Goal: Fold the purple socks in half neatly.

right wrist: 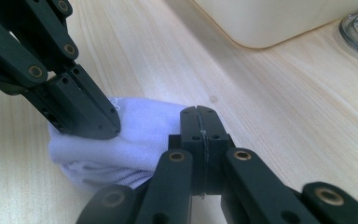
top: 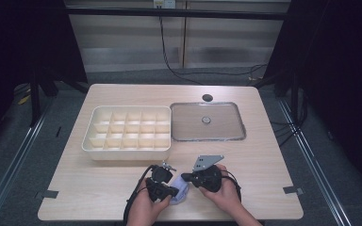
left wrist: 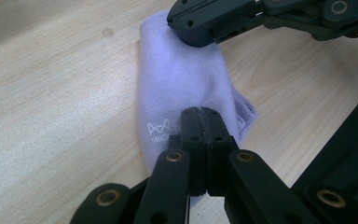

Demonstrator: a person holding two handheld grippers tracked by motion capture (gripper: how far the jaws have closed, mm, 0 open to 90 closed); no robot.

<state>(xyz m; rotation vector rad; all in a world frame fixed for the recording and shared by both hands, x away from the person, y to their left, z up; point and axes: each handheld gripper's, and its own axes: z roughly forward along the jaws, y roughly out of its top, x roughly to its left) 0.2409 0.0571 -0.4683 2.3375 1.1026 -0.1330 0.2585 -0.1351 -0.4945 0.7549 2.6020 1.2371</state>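
Two tools meet over the folded lilac cloth (left wrist: 182, 88) at the near edge of the worktop (top: 264, 165). Left tool (left wrist: 199, 113) and right tool (right wrist: 199, 112) both have jaws closed, each pinching one end; the cloth's long axis runs between them.

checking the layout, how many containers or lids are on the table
2. A cream divided tray sits left of centre; a clear lid lies flat just right of it. The lavender cloth near the front edge might hide something small.
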